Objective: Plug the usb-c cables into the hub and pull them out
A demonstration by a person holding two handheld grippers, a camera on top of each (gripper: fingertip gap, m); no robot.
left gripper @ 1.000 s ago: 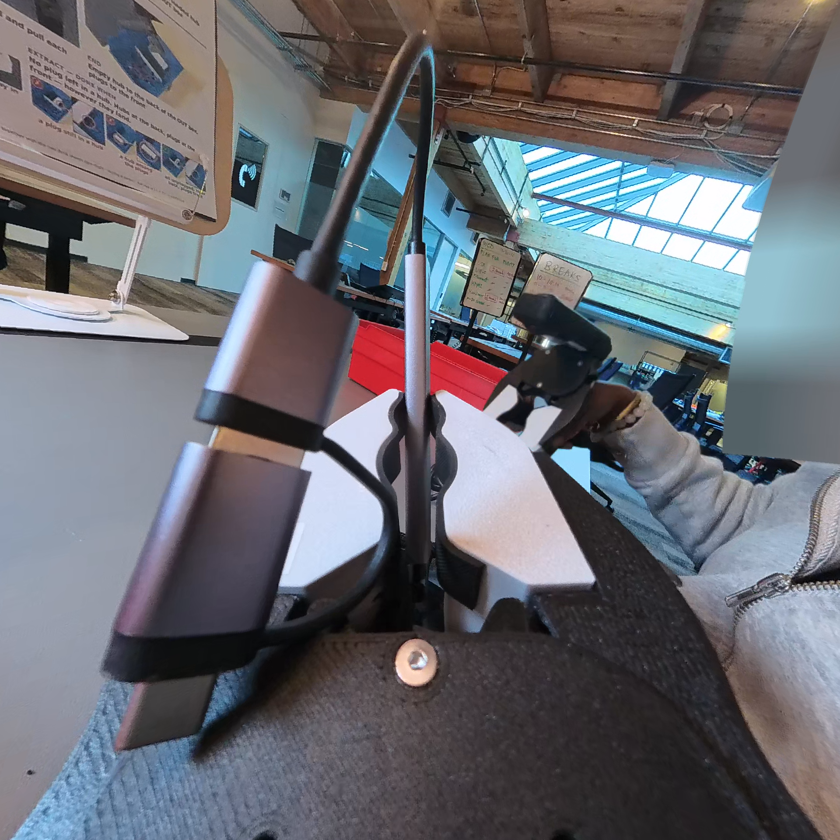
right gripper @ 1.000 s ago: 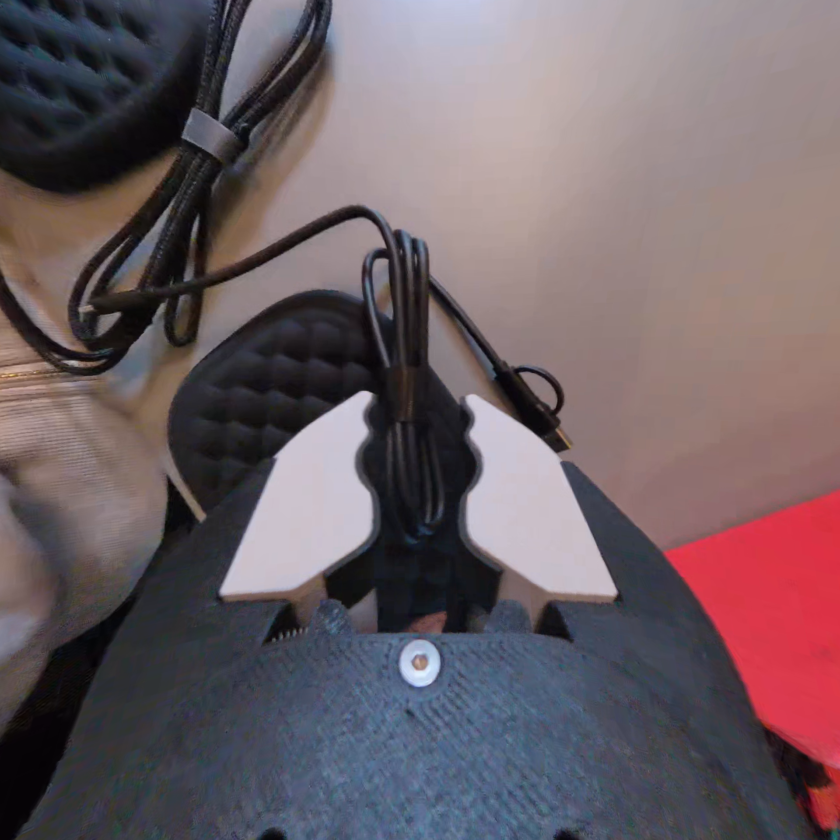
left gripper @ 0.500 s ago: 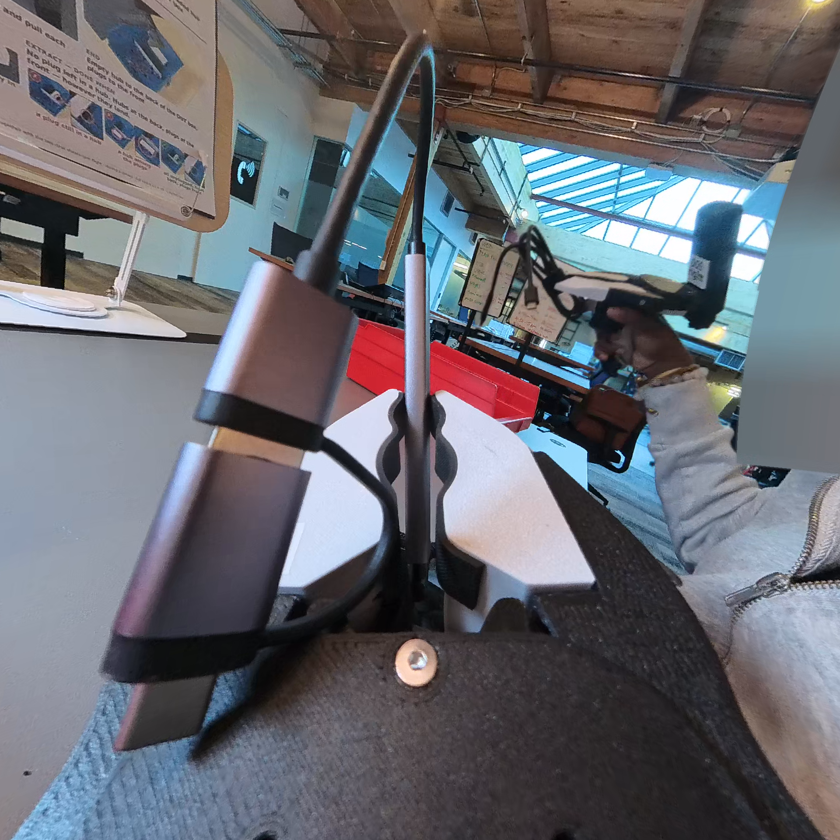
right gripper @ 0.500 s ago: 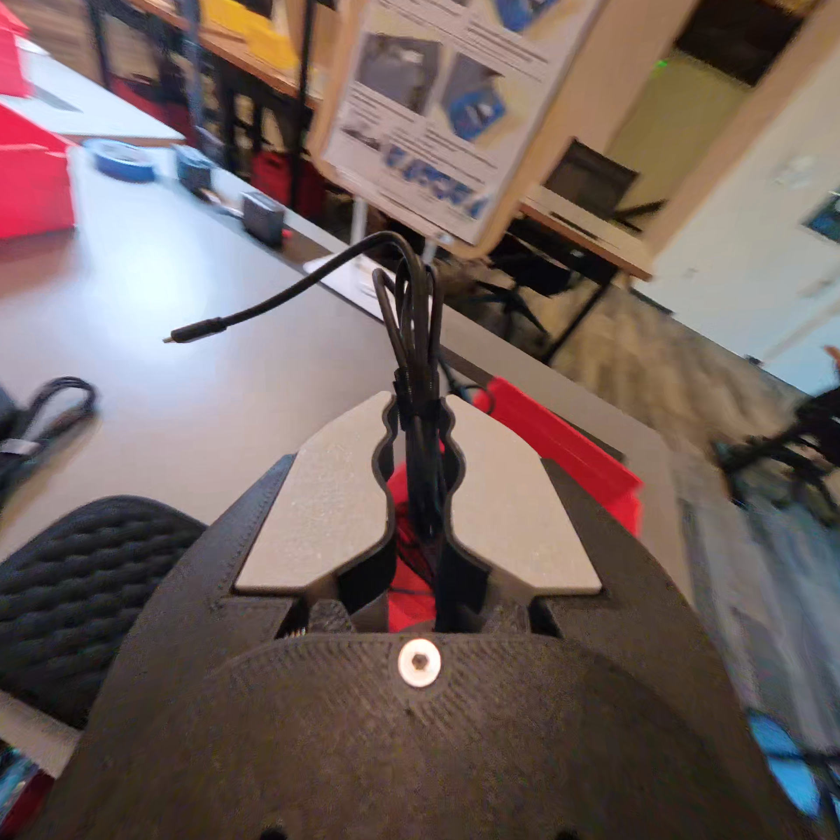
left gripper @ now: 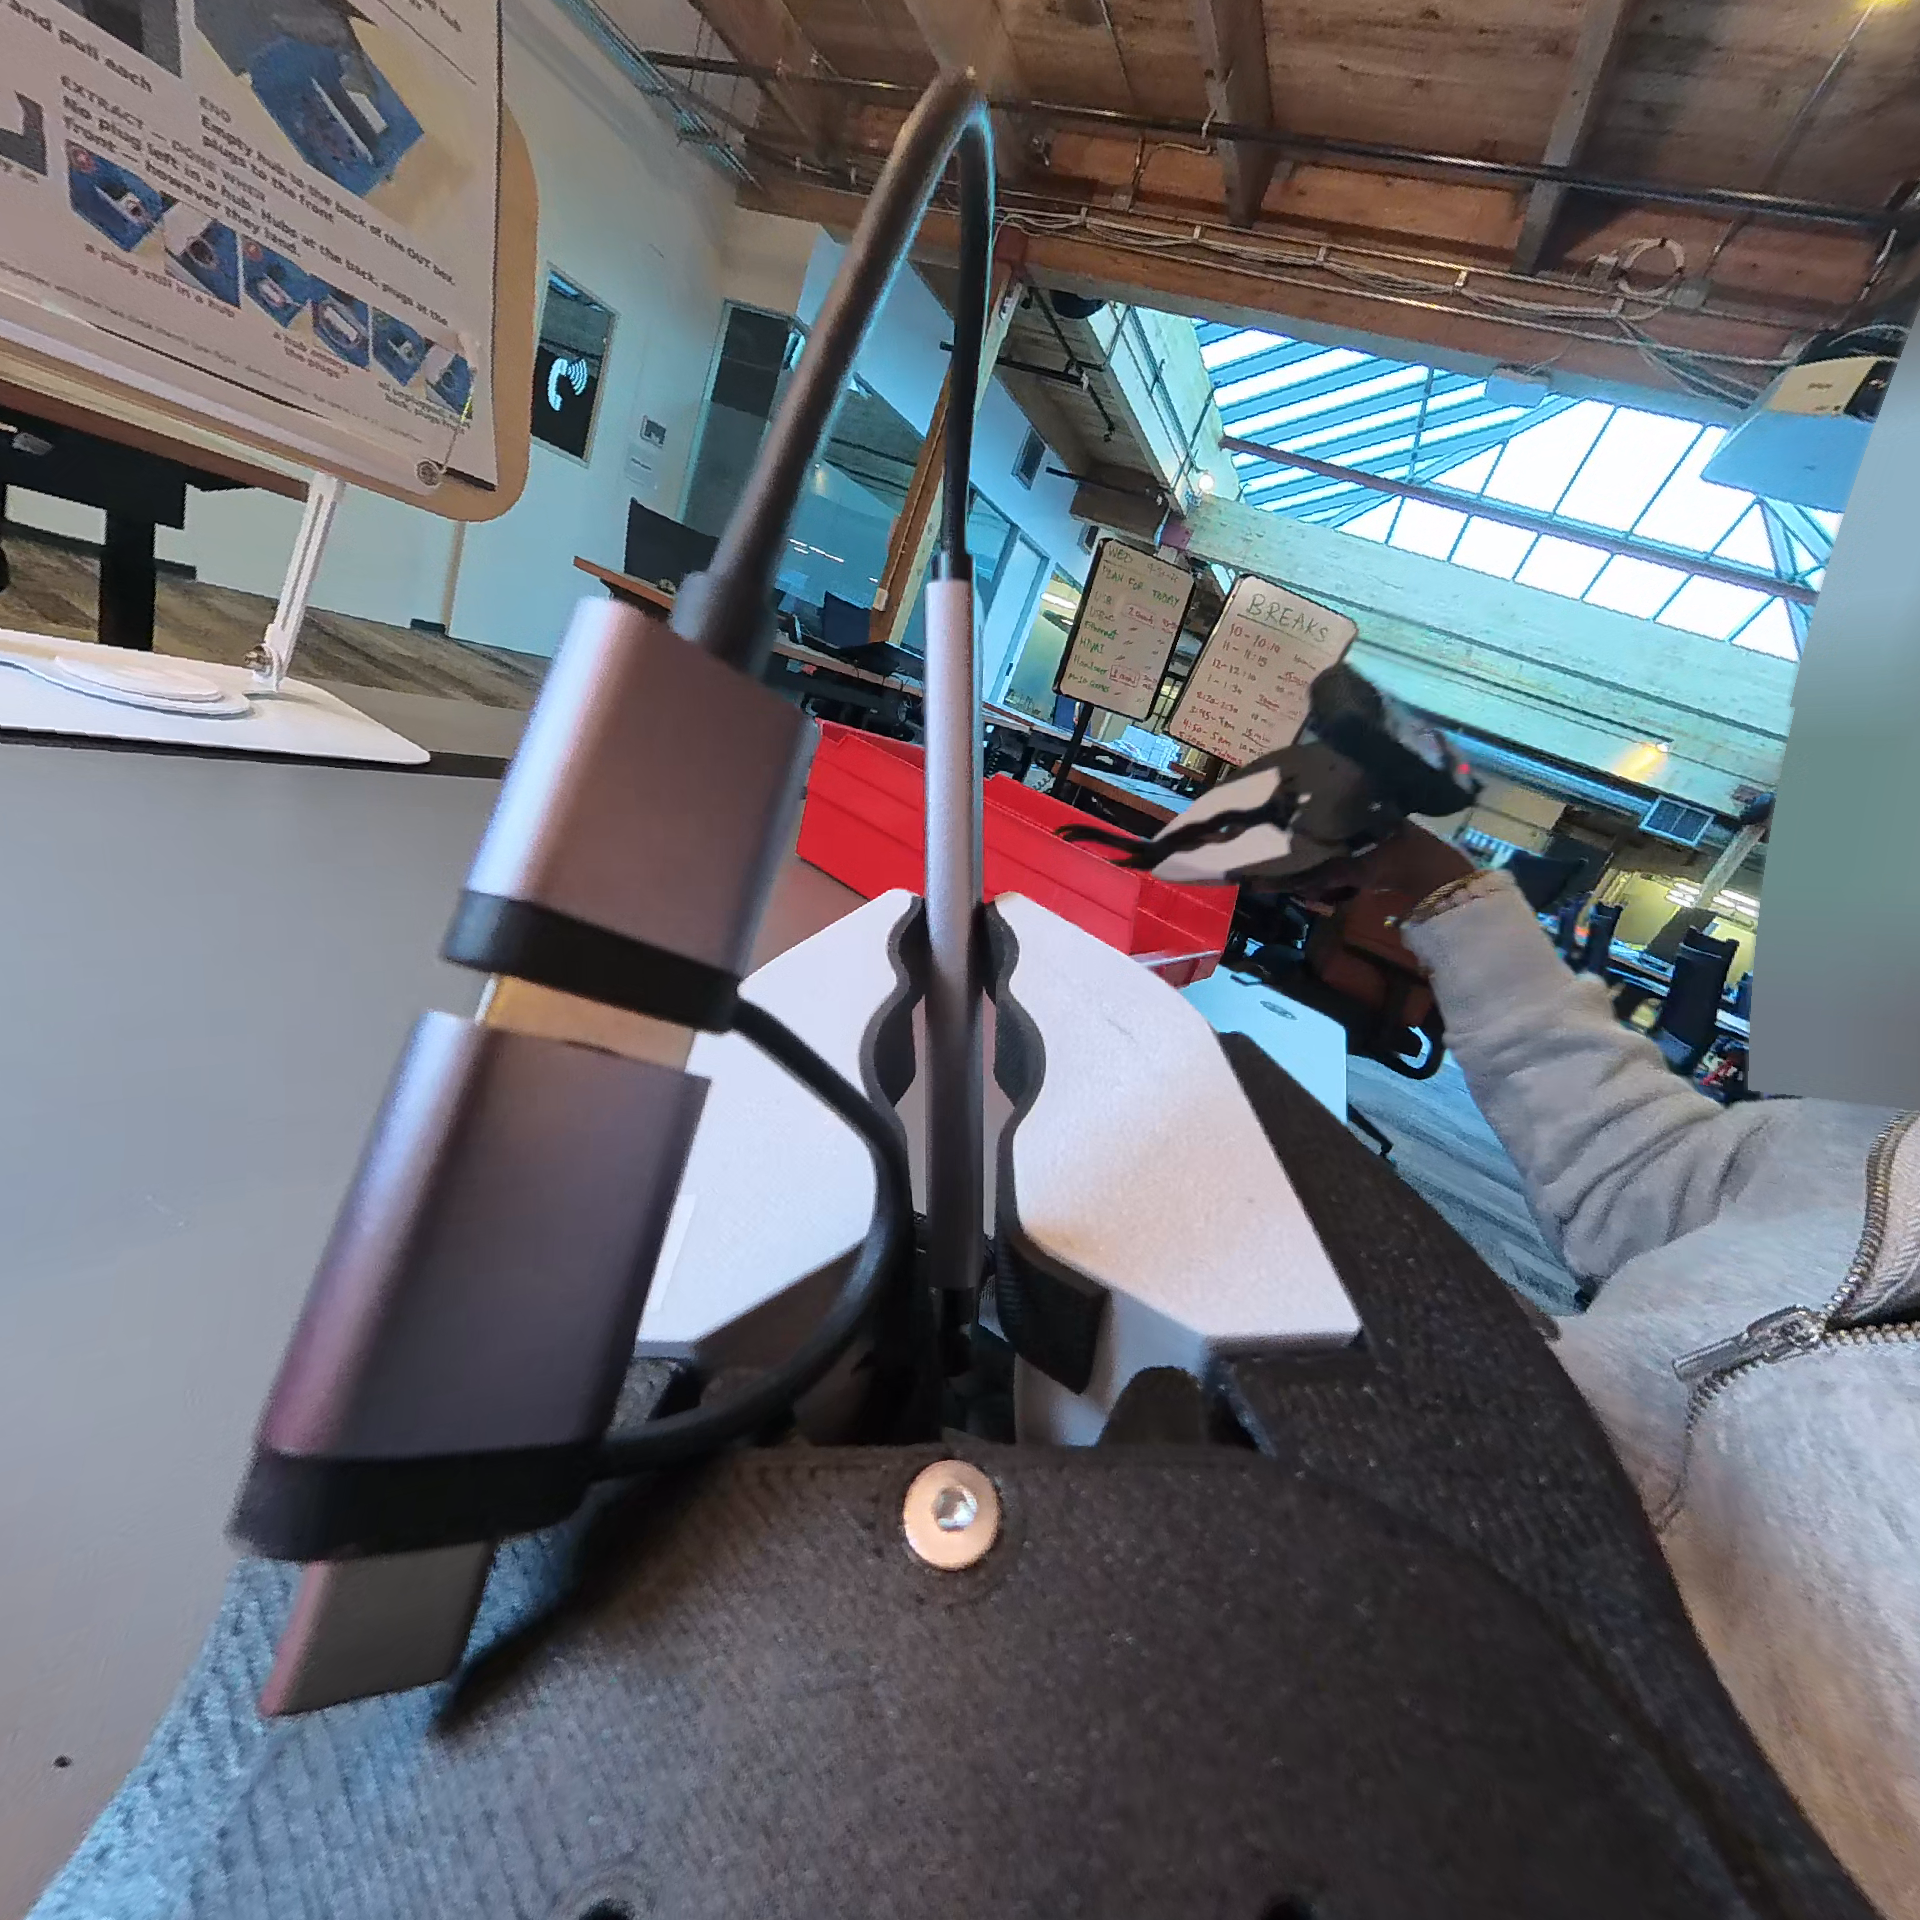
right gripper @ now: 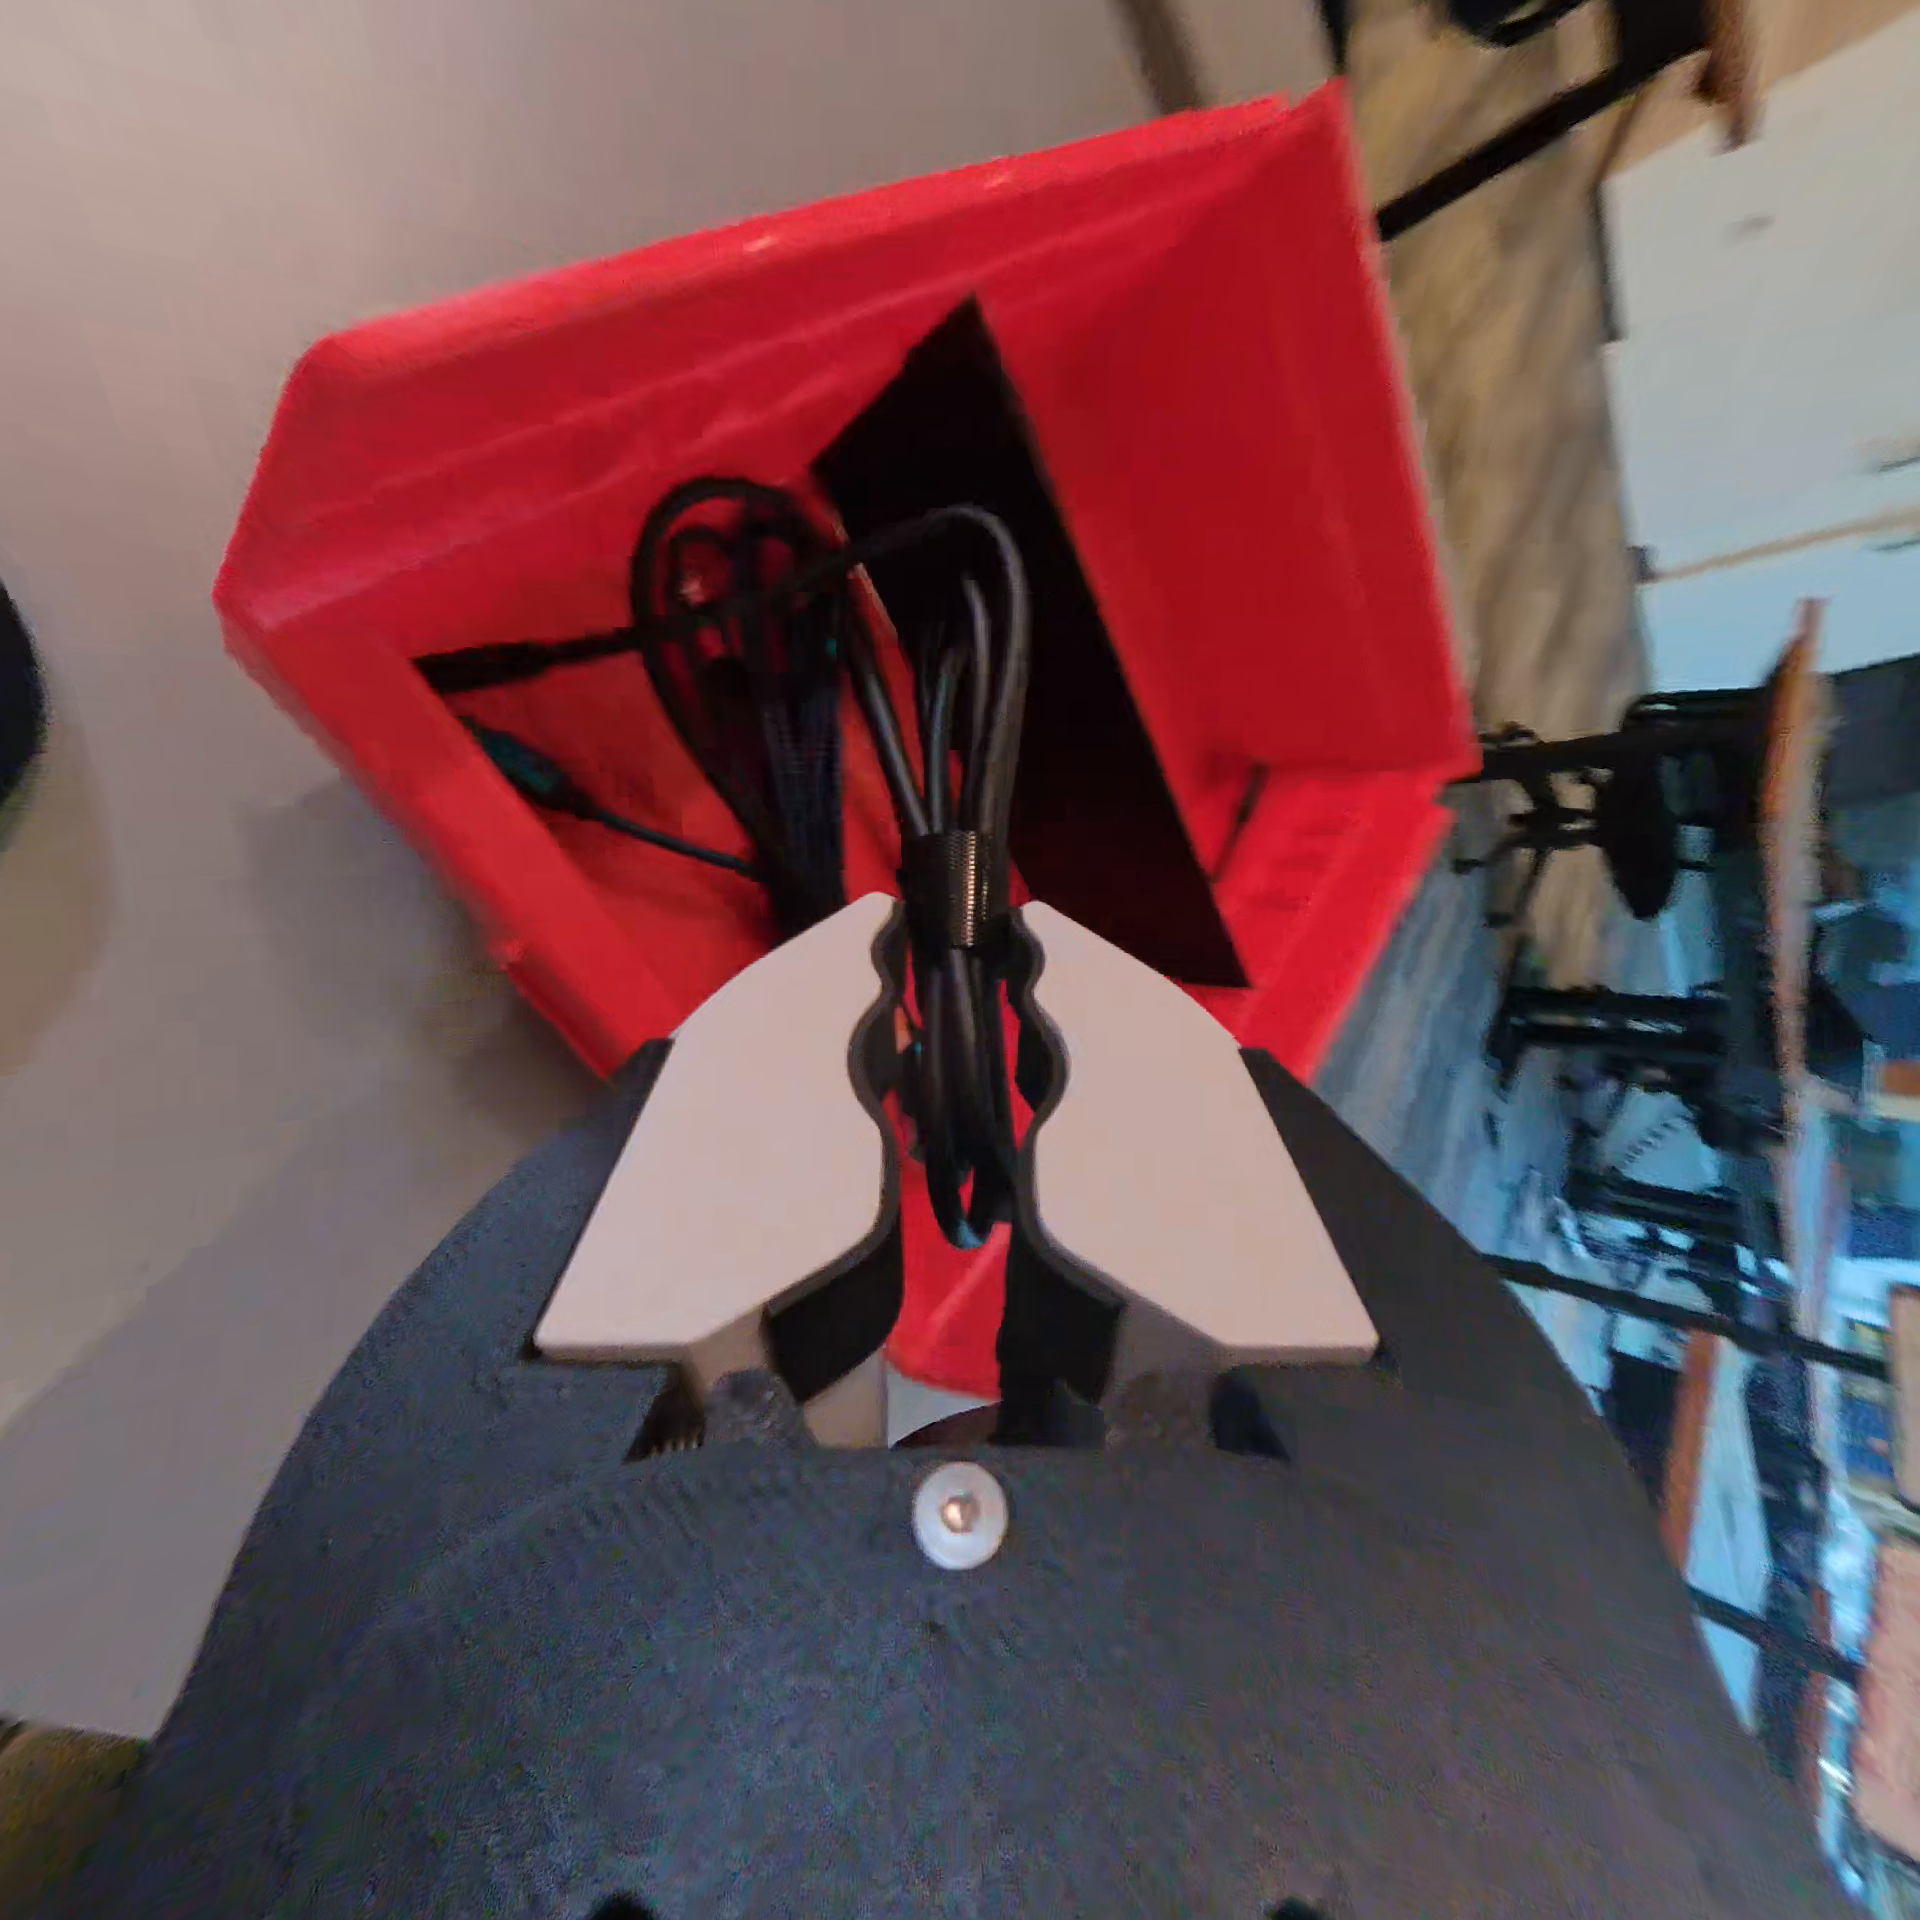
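My right gripper (right gripper: 958, 971) jaws pinch the bundled cable (right gripper: 961, 790) at its strap, the stiffest hold; the loops look limp. My left gripper (left gripper: 951, 935) jaws clamp the rigid hub (left gripper: 954, 790) edgewise.

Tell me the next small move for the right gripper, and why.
Probably lower it a little and open over the red bin. The right gripper is shut on the bundled cable, whose loops hang above the bin's left compartment, where another black cable already lies. The left gripper is shut on the hub, so it need not move.
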